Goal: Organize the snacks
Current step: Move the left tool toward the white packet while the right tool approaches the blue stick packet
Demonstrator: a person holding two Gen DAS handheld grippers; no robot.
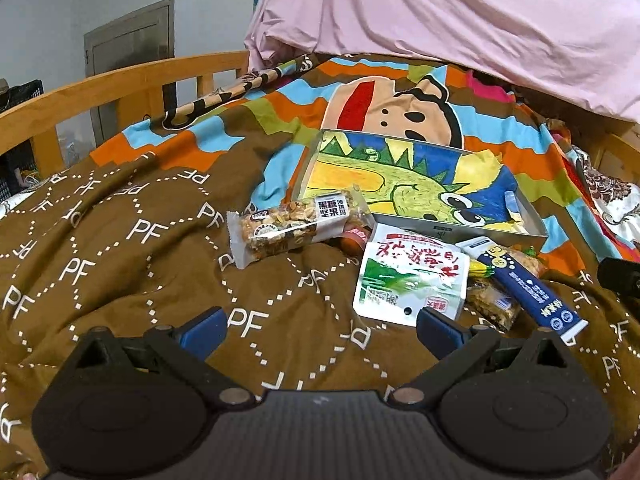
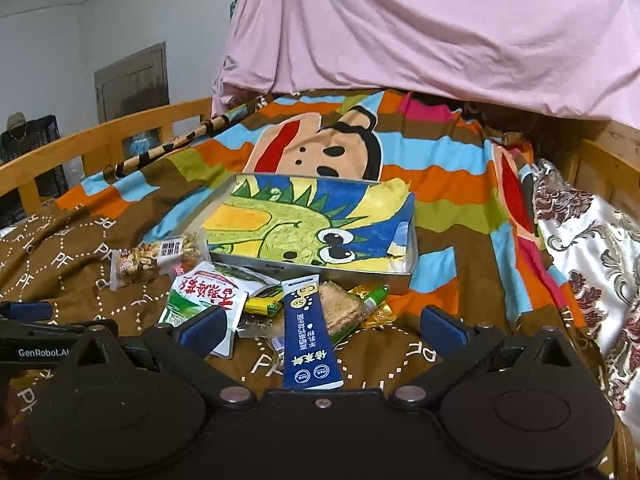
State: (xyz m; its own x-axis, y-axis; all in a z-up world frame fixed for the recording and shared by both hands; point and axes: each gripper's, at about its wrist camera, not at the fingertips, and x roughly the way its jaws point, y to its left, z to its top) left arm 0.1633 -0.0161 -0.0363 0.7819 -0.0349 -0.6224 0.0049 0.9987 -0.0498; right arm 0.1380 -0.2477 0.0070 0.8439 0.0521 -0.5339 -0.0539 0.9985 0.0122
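Snacks (image 2: 304, 332) lay heaped on the blanket (image 1: 120, 240) just before the empty tray (image 2: 312, 268), and you held both grippers (image 1: 320, 326) (image 2: 320, 326) wide and empty, so picking likely came first.

We saw a brown quilt (image 1: 120, 248) printed with white "PF" letters spread over the bed, its far part striped in bright colours around a cartoon face (image 2: 320, 148). A pink sheet (image 1: 460, 12) hung down behind it, and a wooden bed rail (image 1: 100, 92) curved along the left. Beyond the rail stood a grey wall (image 2: 80, 20) with what seemed a small door (image 2: 132, 80).
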